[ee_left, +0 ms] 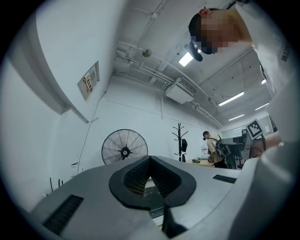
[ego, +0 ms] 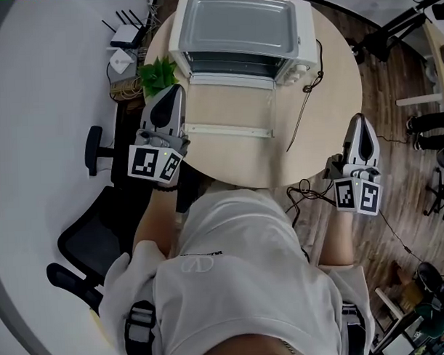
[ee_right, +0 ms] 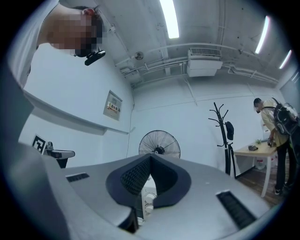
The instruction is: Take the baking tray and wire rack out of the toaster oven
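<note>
The toaster oven stands at the top centre of the head view on the round table, its door dropped open toward the person; the tray and rack cannot be made out in its dark opening. The left gripper sits left of the door, near a plant, fingers clenched on nothing. The right gripper hangs off the table's right edge, fingers also clenched and empty.
</note>
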A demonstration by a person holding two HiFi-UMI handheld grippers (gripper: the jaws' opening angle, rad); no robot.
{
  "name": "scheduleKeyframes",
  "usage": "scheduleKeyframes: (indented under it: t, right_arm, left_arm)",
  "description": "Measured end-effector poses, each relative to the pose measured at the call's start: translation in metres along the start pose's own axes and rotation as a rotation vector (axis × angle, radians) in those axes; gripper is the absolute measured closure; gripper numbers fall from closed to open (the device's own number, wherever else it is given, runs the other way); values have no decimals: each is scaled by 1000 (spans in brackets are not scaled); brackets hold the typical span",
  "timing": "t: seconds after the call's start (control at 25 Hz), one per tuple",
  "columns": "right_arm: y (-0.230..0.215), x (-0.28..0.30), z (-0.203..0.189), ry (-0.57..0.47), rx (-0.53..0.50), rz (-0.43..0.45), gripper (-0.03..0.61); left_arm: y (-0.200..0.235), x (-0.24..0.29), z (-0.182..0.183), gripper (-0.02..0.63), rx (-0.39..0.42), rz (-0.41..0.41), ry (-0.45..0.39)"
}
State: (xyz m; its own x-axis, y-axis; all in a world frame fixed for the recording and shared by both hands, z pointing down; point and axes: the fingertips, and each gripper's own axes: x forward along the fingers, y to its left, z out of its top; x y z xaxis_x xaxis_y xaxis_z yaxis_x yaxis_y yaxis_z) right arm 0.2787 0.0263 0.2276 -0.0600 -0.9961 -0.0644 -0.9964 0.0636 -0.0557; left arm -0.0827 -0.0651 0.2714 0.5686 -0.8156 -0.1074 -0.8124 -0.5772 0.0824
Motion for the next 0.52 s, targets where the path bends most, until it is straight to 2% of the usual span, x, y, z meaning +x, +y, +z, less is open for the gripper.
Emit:
scheduleKeyframes:
  t: [0.52]
  right_arm:
    - [-2,9,-2,13,11,8,583]
  left_arm:
    - [-6,9,-4,611,-22,-25,10]
